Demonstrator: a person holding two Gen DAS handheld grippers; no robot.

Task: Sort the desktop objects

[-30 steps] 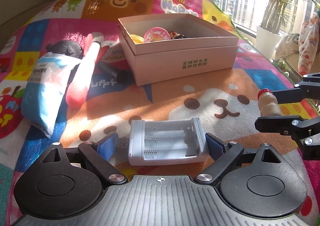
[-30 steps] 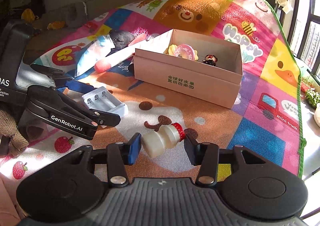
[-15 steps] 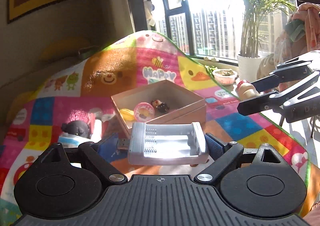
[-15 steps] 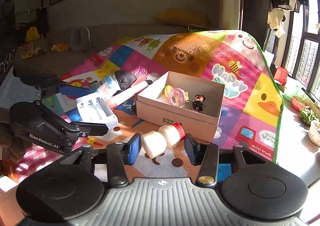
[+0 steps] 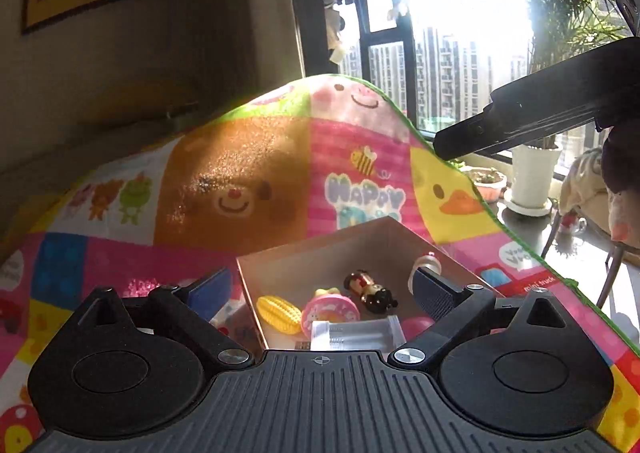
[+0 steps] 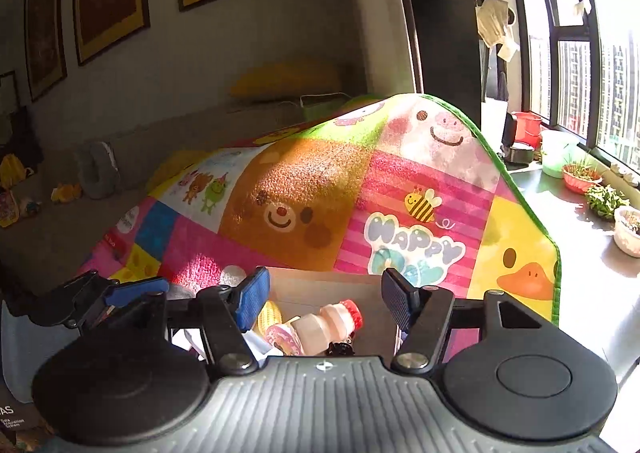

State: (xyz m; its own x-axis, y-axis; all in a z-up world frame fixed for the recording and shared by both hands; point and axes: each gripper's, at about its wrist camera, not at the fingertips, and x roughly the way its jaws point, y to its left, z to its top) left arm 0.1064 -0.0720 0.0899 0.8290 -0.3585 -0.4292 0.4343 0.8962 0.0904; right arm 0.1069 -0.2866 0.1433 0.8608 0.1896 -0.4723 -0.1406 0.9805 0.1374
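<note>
My left gripper is open above the pink cardboard box. The white battery holder lies in the box below it, beside a yellow corn toy, a round pink case and a small dark figurine. My right gripper is open over the same box. The small yogurt bottle with a red cap lies loose in the box between its fingers; it also shows in the left wrist view. The right gripper's black finger crosses the upper right of the left view.
The box sits on a colourful cartoon play mat. The left gripper's blue-padded finger shows at the left of the right view. A window ledge with plant pots lies to the right, past the mat's green edge.
Both grippers moved forward over the box and opened. The battery holder dropped out of the left one and the yogurt bottle out of the right one, both into the box.
</note>
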